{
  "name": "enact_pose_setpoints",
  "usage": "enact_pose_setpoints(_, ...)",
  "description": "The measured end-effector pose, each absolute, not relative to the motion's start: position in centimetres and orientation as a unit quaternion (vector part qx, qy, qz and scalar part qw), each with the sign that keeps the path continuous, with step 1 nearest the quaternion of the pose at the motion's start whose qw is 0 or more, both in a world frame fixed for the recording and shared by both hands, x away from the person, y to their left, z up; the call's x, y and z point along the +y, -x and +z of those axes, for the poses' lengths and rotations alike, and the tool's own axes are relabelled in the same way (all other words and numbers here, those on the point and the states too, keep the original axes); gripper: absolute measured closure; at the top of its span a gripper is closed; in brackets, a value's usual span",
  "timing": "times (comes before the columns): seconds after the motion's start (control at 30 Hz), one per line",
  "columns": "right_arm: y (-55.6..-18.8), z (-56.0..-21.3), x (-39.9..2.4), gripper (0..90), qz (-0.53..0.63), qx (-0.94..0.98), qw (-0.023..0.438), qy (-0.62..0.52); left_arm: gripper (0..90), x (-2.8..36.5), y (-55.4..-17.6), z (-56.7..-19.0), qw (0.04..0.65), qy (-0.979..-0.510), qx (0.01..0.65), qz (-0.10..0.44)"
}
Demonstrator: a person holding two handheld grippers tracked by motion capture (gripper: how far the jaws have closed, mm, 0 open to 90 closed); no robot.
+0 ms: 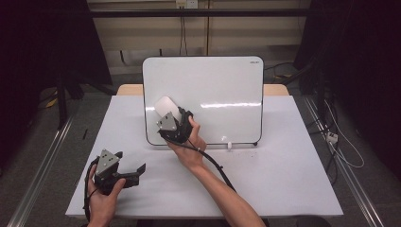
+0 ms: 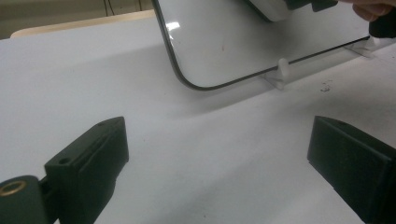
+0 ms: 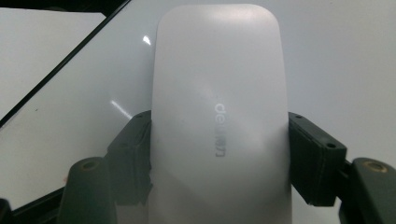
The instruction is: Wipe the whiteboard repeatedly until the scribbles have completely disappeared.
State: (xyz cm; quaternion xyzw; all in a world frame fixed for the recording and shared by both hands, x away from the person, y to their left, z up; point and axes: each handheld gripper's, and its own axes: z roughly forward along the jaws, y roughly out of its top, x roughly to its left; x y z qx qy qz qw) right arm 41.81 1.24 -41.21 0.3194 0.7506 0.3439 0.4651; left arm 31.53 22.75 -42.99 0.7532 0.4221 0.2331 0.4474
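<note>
A white-faced whiteboard (image 1: 213, 94) with a dark rim stands tilted back at the far middle of the white table (image 1: 274, 165). My right gripper (image 1: 171, 117) is shut on a white oblong eraser (image 1: 166, 108) and holds it flat against the board's lower left area. In the right gripper view the eraser (image 3: 217, 70) carries grey lettering, and both black pads (image 3: 310, 154) press its long sides. My left gripper (image 1: 137, 174) rests low at the front left of the table. Its jaws stand wide apart in the left gripper view (image 2: 217, 135), with nothing between them, pointing at the board's lower corner (image 2: 187, 79).
Small white feet (image 2: 282, 70) prop up the board's bottom edge, and a few dark specks (image 2: 325, 86) lie on the table beside one. A cable (image 1: 217, 168) trails from the right gripper over the forearm. Metal rails (image 1: 42, 165) and loose wires (image 1: 340, 142) flank the table on the floor.
</note>
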Motion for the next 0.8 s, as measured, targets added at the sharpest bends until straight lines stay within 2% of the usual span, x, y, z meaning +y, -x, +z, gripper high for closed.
enact_pose_setpoints(0.5, -39.1, -44.8, 5.5, 31.5, 0.366, 0.734, 0.459, -0.341, 5.2, 22.8, -31.6, -43.0, 0.450, -0.753, 0.421, 0.231)
enact_pose_setpoints(0.8, -39.5, -44.2, 3.9, 31.6, 0.358, 0.747, 0.457, -0.323, 5.2, 22.8, -31.5, -43.0, 0.448, -0.755, 0.421, 0.229)
